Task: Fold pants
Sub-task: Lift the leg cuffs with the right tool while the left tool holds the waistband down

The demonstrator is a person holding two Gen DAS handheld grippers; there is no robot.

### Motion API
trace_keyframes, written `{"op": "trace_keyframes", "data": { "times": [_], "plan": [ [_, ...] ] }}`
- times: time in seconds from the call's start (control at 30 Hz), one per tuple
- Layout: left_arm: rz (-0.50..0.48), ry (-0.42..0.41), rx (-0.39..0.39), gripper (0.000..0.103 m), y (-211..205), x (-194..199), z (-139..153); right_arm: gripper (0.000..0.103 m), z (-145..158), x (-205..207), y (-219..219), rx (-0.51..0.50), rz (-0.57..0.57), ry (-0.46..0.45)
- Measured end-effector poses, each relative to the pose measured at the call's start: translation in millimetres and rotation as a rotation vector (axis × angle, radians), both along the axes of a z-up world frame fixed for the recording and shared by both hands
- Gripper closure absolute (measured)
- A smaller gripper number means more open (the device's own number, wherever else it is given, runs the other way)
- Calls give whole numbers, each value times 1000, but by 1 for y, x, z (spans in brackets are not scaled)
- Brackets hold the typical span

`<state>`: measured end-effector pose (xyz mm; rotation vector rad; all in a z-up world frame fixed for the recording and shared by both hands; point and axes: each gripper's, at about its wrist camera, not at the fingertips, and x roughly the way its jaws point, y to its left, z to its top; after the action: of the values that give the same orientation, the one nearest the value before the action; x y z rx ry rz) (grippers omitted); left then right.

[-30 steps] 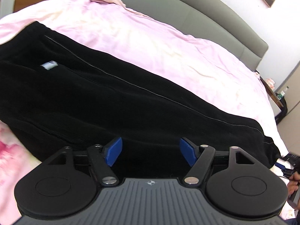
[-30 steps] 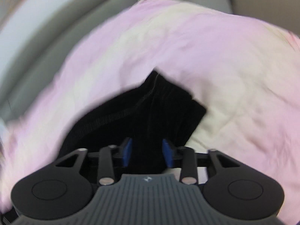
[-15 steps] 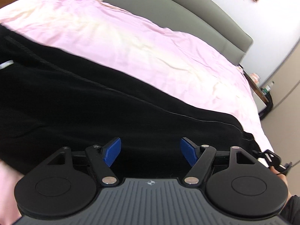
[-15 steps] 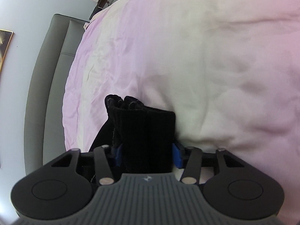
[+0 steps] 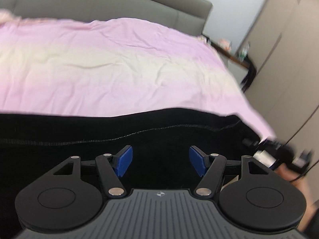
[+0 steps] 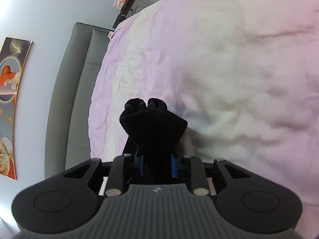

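Note:
Black pants [image 5: 99, 131] lie stretched across the near side of a pink bed, with a stitched seam running along the leg. My left gripper [image 5: 160, 161] hovers over the leg near its right end. Its blue pads stand wide apart and are closing slightly, with only flat fabric below them. In the right wrist view the bunched leg end of the pants [image 6: 153, 123] sticks up between the pads. My right gripper [image 6: 156, 162] is closing on that bunch, and the blue pads press on it from both sides.
The pink sheet [image 5: 119, 63] covers the bed up to a grey headboard [image 5: 99, 2]. A dark side table [image 5: 235, 55] with small items and beige wardrobe doors [image 5: 289, 59] stand beyond the bed's right edge. A framed picture [image 6: 10, 99] hangs on the wall.
The left gripper slid right along the pant leg toward its end. The right gripper rolled and closed on the leg end, bunching it up.

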<state>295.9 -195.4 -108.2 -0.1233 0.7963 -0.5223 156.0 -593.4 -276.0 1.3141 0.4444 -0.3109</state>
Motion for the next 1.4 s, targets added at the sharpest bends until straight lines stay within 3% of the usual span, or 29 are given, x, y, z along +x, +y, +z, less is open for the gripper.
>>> {"op": "trace_keyframes", "data": {
  "times": [0.03,0.1,0.13,0.23,0.33,0.37,0.47,0.6,0.67,0.77,0.83,0.97,1.03,1.07,1.1,1.13,1.17,1.27,1.4],
  "plan": [
    [-16,6,72,26,-13,3,-9,83,-1,1,0,5,-1,4],
    [-76,112,214,25,-39,9,-40,83,-1,-1,-1,3,-2,19],
    [-83,112,251,22,-45,8,-53,83,0,0,0,-6,2,33],
    [-34,113,218,13,-40,7,-70,83,1,1,4,-25,4,59],
    [-12,139,167,13,-31,12,-66,85,11,0,9,-84,-2,37],
    [-10,125,156,13,-29,9,-63,85,23,2,15,-153,13,18],
    [36,113,48,25,0,-2,-50,87,84,7,61,-516,113,-101],
    [224,128,-178,18,85,-24,-38,89,144,0,154,-910,271,-299],
    [308,133,-208,18,125,-34,-37,89,151,1,200,-1046,381,-342],
    [409,136,-187,18,175,-48,-37,90,139,0,275,-1281,605,-351],
    [459,147,-183,18,197,-53,-38,89,116,-2,323,-1465,775,-313],
    [491,182,-217,18,200,-54,-45,84,39,2,390,-1717,1186,-130],
    [465,181,-223,18,191,-53,-41,77,29,-13,405,-1925,1187,-138],
    [445,173,-221,18,186,-54,-39,75,34,-18,406,-1946,1200,-145],
    [420,158,-210,18,178,-51,-32,70,46,-22,402,-1904,1213,-169],
    [397,145,-197,18,174,-53,-27,60,61,-26,395,-1810,1242,-204],
    [370,134,-183,18,168,-51,-23,57,73,-31,386,-1710,1274,-238],
    [289,105,-155,17,151,-44,-13,55,106,-40,354,-1387,1327,-323],
    [202,91,-100,15,128,-32,-5,55,125,-23,296,-1257,1020,-193]
  ]
}}
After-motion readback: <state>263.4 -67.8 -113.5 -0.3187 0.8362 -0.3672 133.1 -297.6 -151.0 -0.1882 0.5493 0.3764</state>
